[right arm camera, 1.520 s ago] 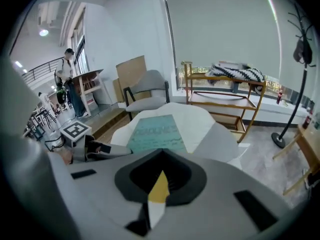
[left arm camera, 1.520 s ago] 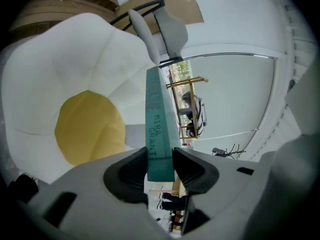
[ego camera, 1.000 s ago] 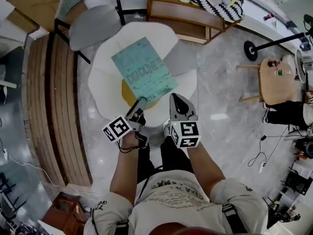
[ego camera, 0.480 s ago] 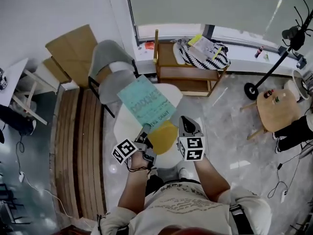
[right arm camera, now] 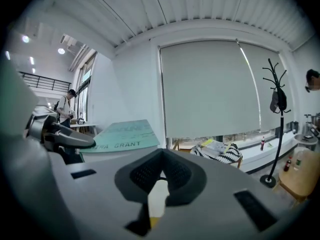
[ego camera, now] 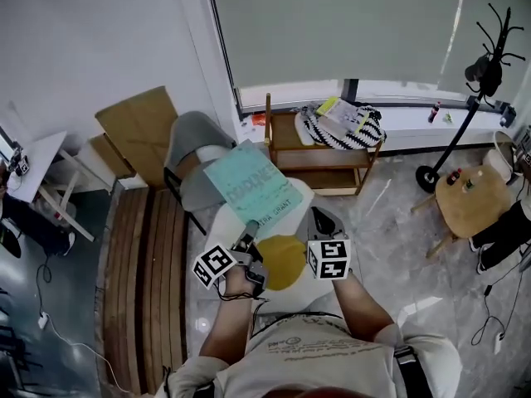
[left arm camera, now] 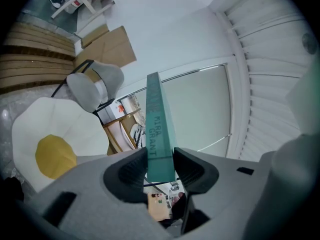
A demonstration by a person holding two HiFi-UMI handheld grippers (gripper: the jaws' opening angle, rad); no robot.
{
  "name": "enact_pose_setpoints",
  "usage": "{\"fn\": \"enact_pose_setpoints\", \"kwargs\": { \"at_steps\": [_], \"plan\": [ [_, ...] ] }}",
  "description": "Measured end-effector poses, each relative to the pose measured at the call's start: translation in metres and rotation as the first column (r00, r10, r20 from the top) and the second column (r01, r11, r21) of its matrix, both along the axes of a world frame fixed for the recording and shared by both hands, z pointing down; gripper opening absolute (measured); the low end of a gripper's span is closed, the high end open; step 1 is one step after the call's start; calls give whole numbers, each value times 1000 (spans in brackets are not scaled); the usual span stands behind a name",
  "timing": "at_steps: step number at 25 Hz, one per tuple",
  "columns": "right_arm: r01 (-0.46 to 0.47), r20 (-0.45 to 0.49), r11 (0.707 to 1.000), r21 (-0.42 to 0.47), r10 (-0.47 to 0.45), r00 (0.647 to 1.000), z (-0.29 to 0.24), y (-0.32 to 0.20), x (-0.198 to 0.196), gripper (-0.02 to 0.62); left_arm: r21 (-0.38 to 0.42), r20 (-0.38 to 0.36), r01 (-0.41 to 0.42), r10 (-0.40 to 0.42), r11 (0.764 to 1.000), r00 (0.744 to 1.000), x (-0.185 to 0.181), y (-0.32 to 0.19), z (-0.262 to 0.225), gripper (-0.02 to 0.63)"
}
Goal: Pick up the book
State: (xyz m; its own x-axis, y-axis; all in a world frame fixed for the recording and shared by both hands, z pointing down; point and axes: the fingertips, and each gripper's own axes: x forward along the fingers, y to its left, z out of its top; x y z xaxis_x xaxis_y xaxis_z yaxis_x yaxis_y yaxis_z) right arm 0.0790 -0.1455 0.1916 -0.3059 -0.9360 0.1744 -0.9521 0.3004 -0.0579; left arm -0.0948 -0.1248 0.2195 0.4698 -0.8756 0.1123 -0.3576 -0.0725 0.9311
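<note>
Book (ego camera: 251,186) has risen higher, clamped in left tongs (ego camera: 247,240); right tongs (ego camera: 319,215) clenched empty.

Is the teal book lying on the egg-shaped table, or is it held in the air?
In the air. The left tool clamps the book by its lower edge, clear above the table.

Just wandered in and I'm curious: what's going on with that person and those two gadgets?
A person holds a two-jaw gripper in each hand. The left gripper is clamped on one edge of a teal book, holding it in the air above a fried-egg-shaped surface. The right gripper is beside it, shut and empty.
</note>
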Motion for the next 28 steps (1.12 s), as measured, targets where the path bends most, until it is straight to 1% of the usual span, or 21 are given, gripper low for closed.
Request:
{"fn": "enact_pose_setpoints", "kwargs": {
  "at_steps": [18,28],
  "plan": [
    [-6,-7,999,43,6,1000,-18,-2,13,24,18,-9,-27,27,999,1000,13,-5,-15,181],
    [-8,1,999,40,8,1000,-14,2,17,23,15,-16,-33,33,999,999,18,-2,-13,181]
  ]
}}
